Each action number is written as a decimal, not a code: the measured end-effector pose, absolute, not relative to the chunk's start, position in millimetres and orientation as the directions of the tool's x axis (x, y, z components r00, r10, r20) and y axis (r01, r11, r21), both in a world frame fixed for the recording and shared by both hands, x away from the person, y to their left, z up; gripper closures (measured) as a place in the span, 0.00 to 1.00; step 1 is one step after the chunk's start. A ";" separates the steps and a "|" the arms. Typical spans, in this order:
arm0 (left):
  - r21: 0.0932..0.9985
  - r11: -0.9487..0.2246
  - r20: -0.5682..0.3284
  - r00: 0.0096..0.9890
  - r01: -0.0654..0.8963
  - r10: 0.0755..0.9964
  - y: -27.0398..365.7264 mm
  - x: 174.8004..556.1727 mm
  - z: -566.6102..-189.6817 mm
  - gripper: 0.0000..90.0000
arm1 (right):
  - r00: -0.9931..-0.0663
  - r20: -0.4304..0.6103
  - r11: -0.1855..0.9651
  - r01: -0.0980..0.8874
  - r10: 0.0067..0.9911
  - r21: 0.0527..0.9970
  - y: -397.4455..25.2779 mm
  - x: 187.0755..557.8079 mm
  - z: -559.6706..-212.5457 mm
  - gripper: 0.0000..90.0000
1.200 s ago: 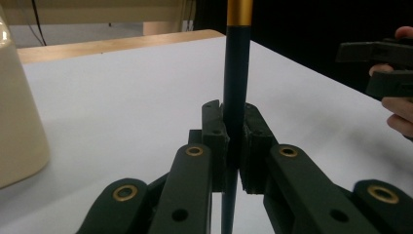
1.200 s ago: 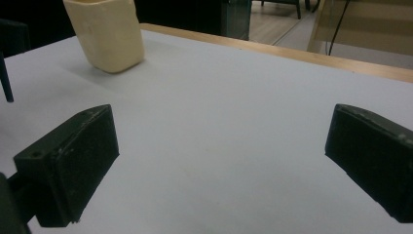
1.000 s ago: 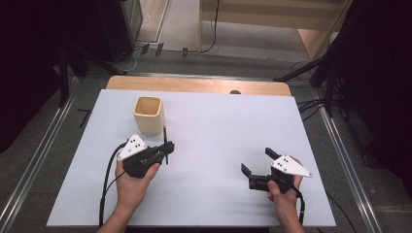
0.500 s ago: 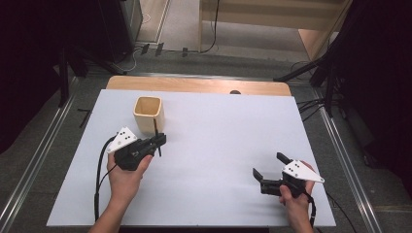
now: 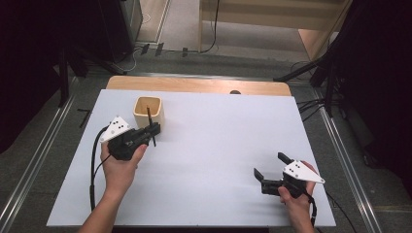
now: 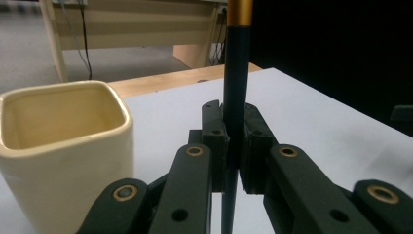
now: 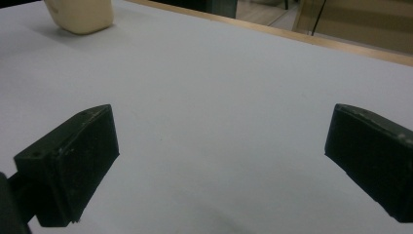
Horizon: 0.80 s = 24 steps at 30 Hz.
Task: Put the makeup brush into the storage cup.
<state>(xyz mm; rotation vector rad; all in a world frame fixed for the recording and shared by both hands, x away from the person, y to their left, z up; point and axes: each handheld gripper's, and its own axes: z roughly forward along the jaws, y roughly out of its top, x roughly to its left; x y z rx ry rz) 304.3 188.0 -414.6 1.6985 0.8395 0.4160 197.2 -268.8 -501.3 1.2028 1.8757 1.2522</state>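
We grip a pen beside the cup.

Nearest us, our right gripper [image 5: 271,170] sits low over the white table [image 5: 218,145] at its near right corner, jaws spread wide with nothing between them. Farther in on the left, our left gripper [image 5: 150,131] is clamped on a dark pen [image 6: 235,97] with a gold band, held about upright, just beside the cream cup [image 5: 147,112]. Beyond the cup runs the table's wooden edge [image 5: 194,85].
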 end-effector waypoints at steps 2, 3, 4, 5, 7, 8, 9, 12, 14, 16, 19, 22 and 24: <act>0.944 -0.097 -0.152 0.678 0.316 0.719 189.2 306.9 -412.5 0.94 | -0.428 0.021 0.152 0.366 0.904 0.918 -269.1 197.3 -502.1 0.00; 0.944 -0.094 -0.155 0.677 0.316 0.720 189.4 308.2 -411.5 0.94 | -0.428 0.020 0.154 0.367 0.904 0.918 -269.3 197.4 -502.4 0.00; 0.944 -0.097 -0.153 0.677 0.316 0.719 189.8 309.5 -410.4 0.94 | -0.427 0.020 0.153 0.366 0.904 0.918 -269.4 197.6 -502.6 0.00; 0.945 -0.096 -0.151 0.677 0.314 0.720 189.7 310.7 -409.4 0.94 | -0.428 0.020 0.152 0.365 0.904 0.918 -269.8 197.8 -502.9 0.00; 0.945 -0.097 -0.149 0.678 0.311 0.720 189.9 313.0 -407.2 0.94 | -0.429 0.022 0.151 0.366 0.903 0.918 -270.1 198.0 -503.4 0.00; 0.946 -0.095 -0.149 0.677 0.309 0.721 190.1 314.4 -406.3 0.94 | -0.429 0.021 0.153 0.367 0.903 0.918 -270.4 198.1 -503.8 0.00; 0.946 -0.093 -0.151 0.676 0.311 0.721 190.4 315.8 -405.5 0.94 | -0.427 0.022 0.153 0.370 0.904 0.916 -270.5 198.2 -504.0 0.00; 0.946 -0.086 -0.156 0.672 0.312 0.724 190.8 319.6 -403.5 0.94 | -0.427 0.023 0.153 0.373 0.904 0.915 -270.7 198.7 -505.1 0.00; 0.947 -0.086 -0.153 0.672 0.309 0.725 190.6 321.8 -402.0 0.94 | -0.430 0.024 0.153 0.372 0.902 0.915 -271.1 198.8 -505.5 0.00; 0.948 -0.089 -0.150 0.672 0.306 0.725 190.5 323.8 -400.4 0.94 | -0.430 0.022 0.156 0.373 0.902 0.915 -271.2 199.0 -506.0 0.00; 0.949 -0.085 -0.150 0.669 0.305 0.728 191.0 326.7 -397.9 0.94 | -0.432 0.020 0.159 0.375 0.902 0.913 -271.1 199.5 -507.1 0.00; 0.950 -0.087 -0.143 0.668 0.299 0.730 191.0 328.7 -395.4 0.94 | -0.431 0.022 0.158 0.377 0.902 0.913 -271.5 199.6 -507.6 0.00; 0.951 -0.093 -0.135 0.668 0.294 0.732 190.9 330.1 -393.5 0.94 | -0.428 0.019 0.159 0.376 0.903 0.913 -272.1 199.9 -507.8 0.00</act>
